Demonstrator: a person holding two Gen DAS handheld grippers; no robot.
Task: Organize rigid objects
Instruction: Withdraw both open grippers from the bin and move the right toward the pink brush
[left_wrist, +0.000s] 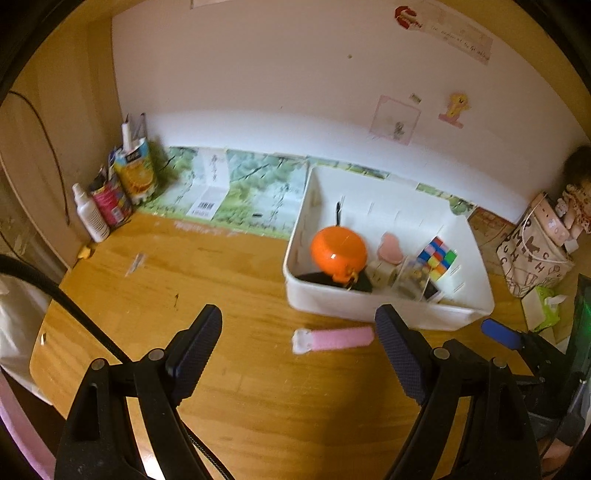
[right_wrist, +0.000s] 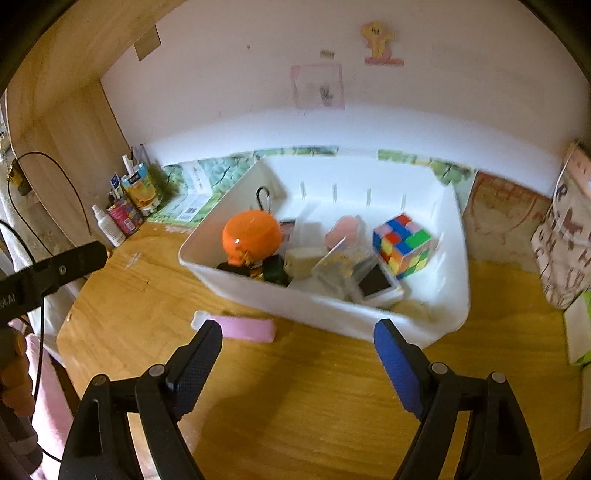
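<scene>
With the orange ball (right_wrist: 251, 236), colour cube (right_wrist: 402, 245) and other small items already sitting in the white bin (right_wrist: 332, 314), only the pink bar (left_wrist: 332, 339) is lying outside (just beside its front wall), while the left gripper (left_wrist: 301, 350) and right gripper (right_wrist: 295, 354) are hovering spread and empty.

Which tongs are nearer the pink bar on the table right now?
Left, by a little. The pink bar lies just ahead of the open left tongs, near their right finger. The open right tongs sit right of it; it lies by their left fingertip.
</scene>
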